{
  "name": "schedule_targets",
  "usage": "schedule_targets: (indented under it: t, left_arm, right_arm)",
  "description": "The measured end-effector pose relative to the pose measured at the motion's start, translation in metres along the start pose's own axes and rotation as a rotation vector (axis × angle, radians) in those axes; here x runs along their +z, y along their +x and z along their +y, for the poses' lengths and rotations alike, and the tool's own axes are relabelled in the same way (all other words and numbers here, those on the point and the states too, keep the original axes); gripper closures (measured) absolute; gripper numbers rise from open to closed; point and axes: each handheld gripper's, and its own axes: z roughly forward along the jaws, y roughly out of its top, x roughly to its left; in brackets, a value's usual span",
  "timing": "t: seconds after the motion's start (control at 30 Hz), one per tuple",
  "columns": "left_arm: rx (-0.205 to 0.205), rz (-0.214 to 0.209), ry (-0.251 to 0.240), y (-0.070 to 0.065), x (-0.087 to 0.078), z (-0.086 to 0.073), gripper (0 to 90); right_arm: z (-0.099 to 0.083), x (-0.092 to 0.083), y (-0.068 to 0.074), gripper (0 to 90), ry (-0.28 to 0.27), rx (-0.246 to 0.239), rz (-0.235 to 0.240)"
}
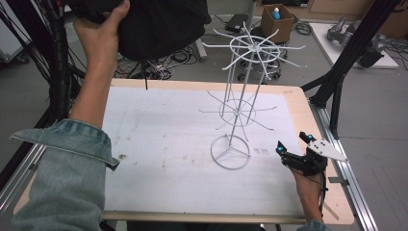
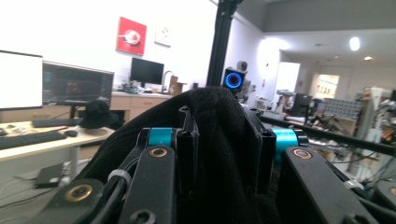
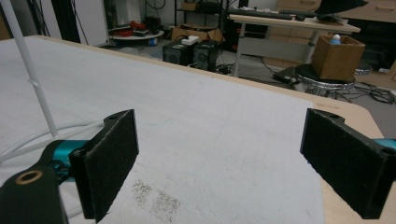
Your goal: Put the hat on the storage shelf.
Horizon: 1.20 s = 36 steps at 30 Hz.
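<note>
A white wire display stand (image 1: 254, 48) with two tiers of spokes rises from a ring base on the white mat (image 1: 168, 144). Its pole (image 3: 32, 79) shows at the left of the right gripper view. My right gripper (image 1: 292, 141) rests low at the mat's right edge, right of the stand's base. It is open (image 3: 224, 149), with nothing between its pads. My left hand is raised above the table's far left corner. A black fabric item (image 1: 159, 24) hangs there. In the left gripper view my left gripper (image 2: 224, 140) is shut on that black fabric (image 2: 219, 112).
The wooden table edge (image 1: 308, 115) frames the mat. Black frame struts (image 1: 346, 62) stand just off the right side. A cardboard box (image 1: 277, 21) with a blue-capped bottle sits on a stool beyond the table, also seen as the box (image 3: 337, 57). Cables lie on the floor behind.
</note>
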Motion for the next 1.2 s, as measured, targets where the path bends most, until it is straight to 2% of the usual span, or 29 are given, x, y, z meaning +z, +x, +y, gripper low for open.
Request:
schedule_targets:
  t: [0.3,0.4,0.9,1.2]
  left_arm:
    - [-0.023,-0.048,-0.026,-0.008,0.009,0.008,70.3]
    - [-0.031,-0.060,-0.019,-0.011,0.013,0.008,70.3]
    - [-0.020,-0.077,0.030,-0.022,0.029,0.000,70.2]
    - [0.013,-0.072,0.088,-0.027,0.033,-0.006,70.0]
  right_arm:
    - [0.000,-0.001,-0.001,10.5,-0.001,0.006,-0.002]
    - [0.000,0.000,-0.001,10.5,-0.002,0.000,-0.002]
    - [-0.001,0.000,-0.001,10.6,-0.001,0.000,-0.003]
    - [-0.001,0.001,-0.001,10.6,-0.002,-0.002,-0.003]
